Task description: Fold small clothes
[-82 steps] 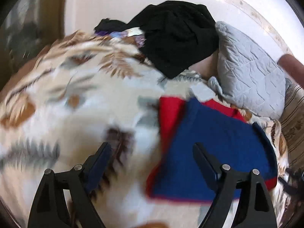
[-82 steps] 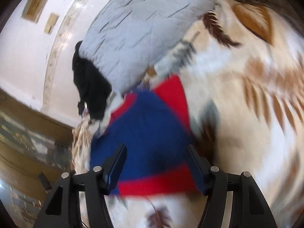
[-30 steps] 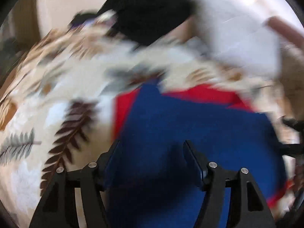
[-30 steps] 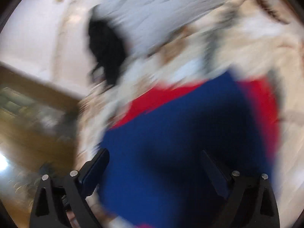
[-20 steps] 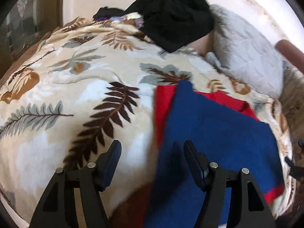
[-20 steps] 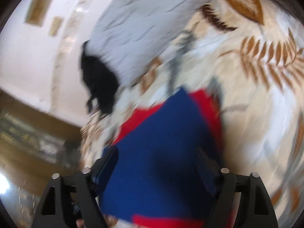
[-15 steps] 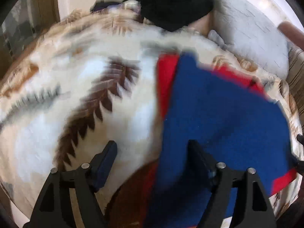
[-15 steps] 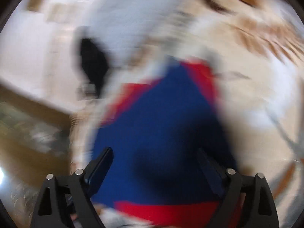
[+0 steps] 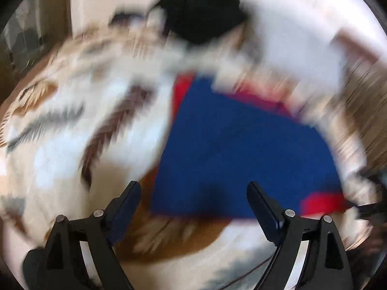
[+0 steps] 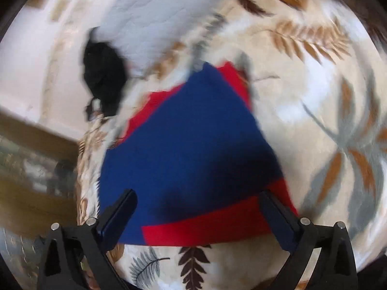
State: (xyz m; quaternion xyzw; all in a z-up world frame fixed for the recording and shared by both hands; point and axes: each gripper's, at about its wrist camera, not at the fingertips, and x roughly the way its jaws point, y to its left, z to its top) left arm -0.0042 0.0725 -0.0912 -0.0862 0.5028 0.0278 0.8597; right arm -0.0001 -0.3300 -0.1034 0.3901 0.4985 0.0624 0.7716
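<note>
The left gripper (image 9: 193,203) is spreading its jaws, nothing between them; the blue and red garment (image 9: 241,149) lies mid-frame, folded flat on the leaf-print blanket (image 9: 60,145). The right gripper (image 10: 197,210) is opening too, empty, above the garment's lower hem. A fold looks just released; next comes another edge pinch.

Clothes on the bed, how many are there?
2: a blue and red garment lying flat on the leaf-print blanket, and a black heap beyond it by the grey pillow. More may be hidden.
</note>
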